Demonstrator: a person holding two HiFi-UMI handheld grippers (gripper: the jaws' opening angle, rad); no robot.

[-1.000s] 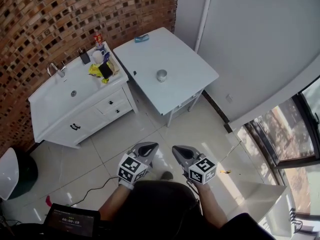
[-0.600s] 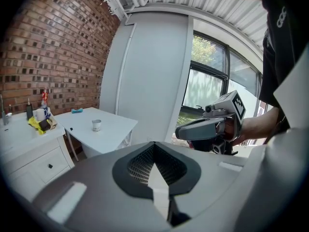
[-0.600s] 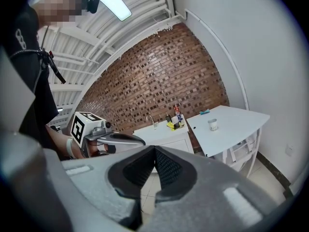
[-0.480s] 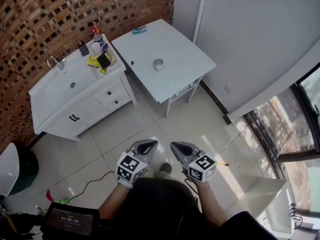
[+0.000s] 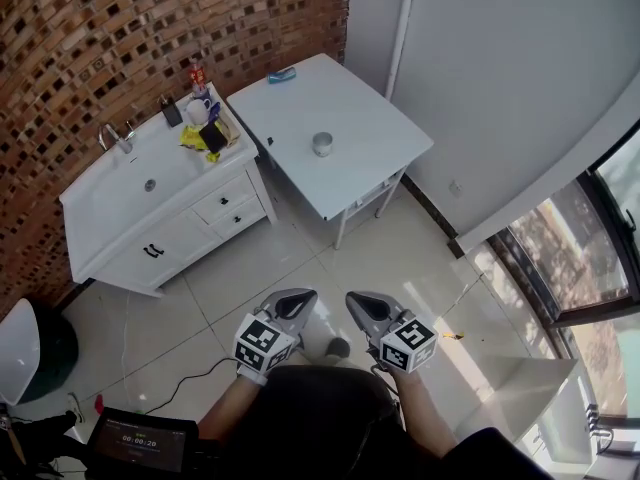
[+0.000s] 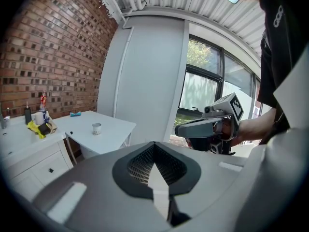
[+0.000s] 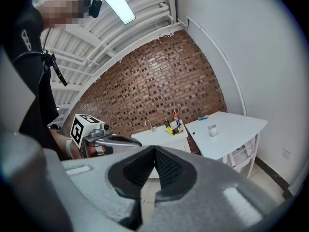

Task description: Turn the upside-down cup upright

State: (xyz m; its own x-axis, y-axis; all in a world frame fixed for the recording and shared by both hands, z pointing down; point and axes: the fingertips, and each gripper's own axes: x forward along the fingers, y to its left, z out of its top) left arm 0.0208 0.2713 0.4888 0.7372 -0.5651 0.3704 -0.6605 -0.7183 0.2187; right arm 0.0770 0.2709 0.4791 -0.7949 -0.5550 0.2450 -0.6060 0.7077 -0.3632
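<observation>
White table (image 5: 290,103) carries the small grey cup (image 5: 322,145) near its centre, mouth direction too small to read, while left gripper (image 5: 298,296) and right gripper (image 5: 358,301), jaws together and empty, hang well short of it, fitting approach or retreat; verify the cup's orientation first.

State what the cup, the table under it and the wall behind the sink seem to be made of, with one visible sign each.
Cup: probably metal, silvery grey with a dull sheen.
Table: smooth white top, perhaps painted wood or laminate; the look leaves it open.
Wall: brick, red-brown blocks with pale mortar lines.
</observation>
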